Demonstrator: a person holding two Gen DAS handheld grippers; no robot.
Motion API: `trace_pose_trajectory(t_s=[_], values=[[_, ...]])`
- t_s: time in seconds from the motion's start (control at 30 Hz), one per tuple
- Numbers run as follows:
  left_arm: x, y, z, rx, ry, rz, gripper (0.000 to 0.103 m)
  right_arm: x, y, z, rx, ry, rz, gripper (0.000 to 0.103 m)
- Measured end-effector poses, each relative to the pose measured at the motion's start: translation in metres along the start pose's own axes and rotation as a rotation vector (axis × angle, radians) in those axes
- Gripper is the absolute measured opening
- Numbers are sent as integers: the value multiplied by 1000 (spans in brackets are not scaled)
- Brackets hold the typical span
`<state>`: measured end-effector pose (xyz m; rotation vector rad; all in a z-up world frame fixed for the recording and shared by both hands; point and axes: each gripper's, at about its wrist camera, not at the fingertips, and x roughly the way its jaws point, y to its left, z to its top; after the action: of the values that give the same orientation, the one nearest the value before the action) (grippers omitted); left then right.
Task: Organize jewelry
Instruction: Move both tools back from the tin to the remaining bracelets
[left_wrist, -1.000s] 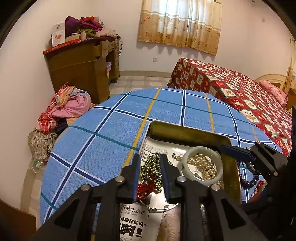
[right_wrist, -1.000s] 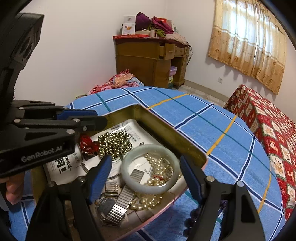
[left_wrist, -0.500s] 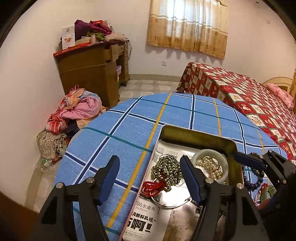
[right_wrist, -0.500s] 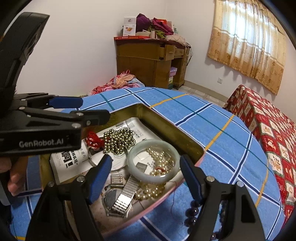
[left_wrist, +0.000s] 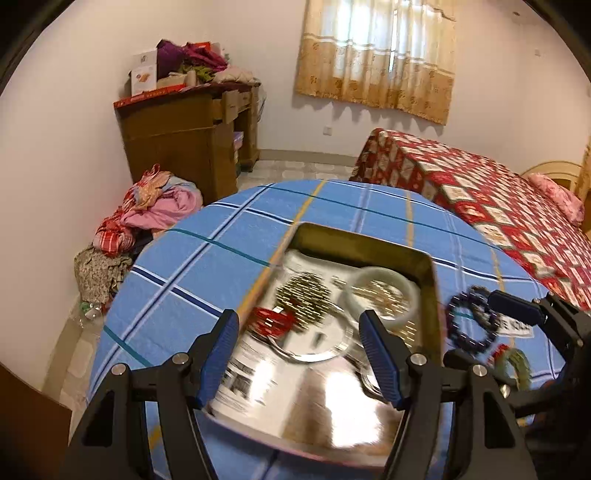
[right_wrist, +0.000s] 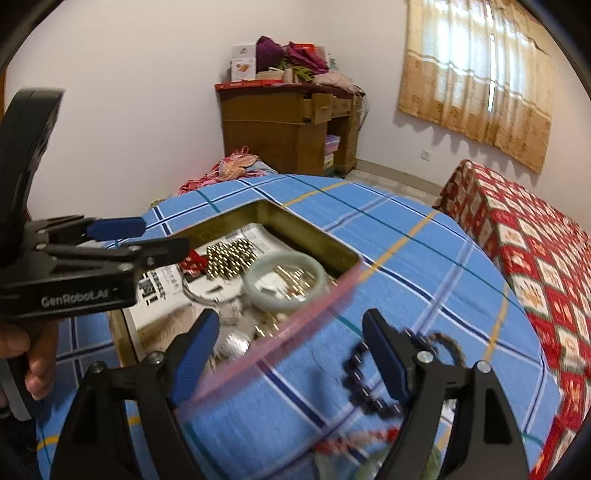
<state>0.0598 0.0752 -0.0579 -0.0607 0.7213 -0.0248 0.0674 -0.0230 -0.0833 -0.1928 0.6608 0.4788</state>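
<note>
Off to the left, nothing in play: clothes (left_wrist: 147, 210) heaped on the floor, a wooden desk (left_wrist: 184, 140) behind them. Now the left gripper (left_wrist: 299, 354), jaws wide apart and empty, poised over the near end of the tin (left_wrist: 430, 291) on the blue check table (left_wrist: 207, 266). Inside the tin, on printed paper, lie a clump of gold beads (left_wrist: 303, 291) with a red tassel (left_wrist: 271, 321) beside it, and next along a pale jade bangle (left_wrist: 384, 295) ringing some pearls (right_wrist: 291, 278). Blur hides the rest at the near end. So a fair share looks tidied in already.

Right of the tin, on the cloth, the job isn't done: a dark bead bracelet (right_wrist: 369, 380) lies loose, with a red and green piece (left_wrist: 511, 363) near it. The right gripper (right_wrist: 291, 354) hangs over the tin's pink edge, jaws opening a touch, nothing between them, bracelet just right of its fingers. That one looks next.
</note>
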Motion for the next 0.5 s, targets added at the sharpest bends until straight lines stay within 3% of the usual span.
trace_pose_trajectory(t_s=[0.3, 0.5], values=[[-20, -66, -31, 149, -15, -67, 68, -43, -60, -59, 157, 44, -147, 84], [-15, -97, -41, 235, 2, -83, 68, -41, -64, -76, 178, 80, -142, 84]])
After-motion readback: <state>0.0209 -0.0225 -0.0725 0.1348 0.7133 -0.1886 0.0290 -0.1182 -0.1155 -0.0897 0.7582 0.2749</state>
